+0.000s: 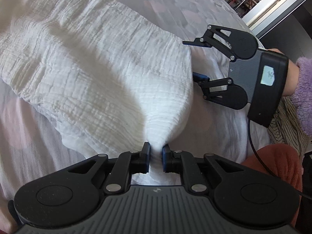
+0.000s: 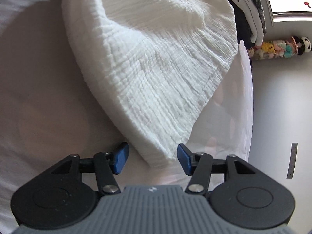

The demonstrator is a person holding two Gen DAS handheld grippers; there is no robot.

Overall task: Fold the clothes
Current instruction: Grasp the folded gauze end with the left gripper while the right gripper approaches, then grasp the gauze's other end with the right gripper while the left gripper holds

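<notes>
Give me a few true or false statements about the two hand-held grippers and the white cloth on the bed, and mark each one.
1. The left hand-held gripper is clamped on the white crinkled muslin garment. True.
2. The right hand-held gripper is shut on the garment. False: its blue-padded fingers stand open, a garment corner lying between them.
3. The garment lies on a pale pink bedsheet. True.
4. The garment is dark blue denim. False: it is white and crinkled.
5. A purple fleecy sleeve shows behind the right hand-held gripper. True.
</notes>
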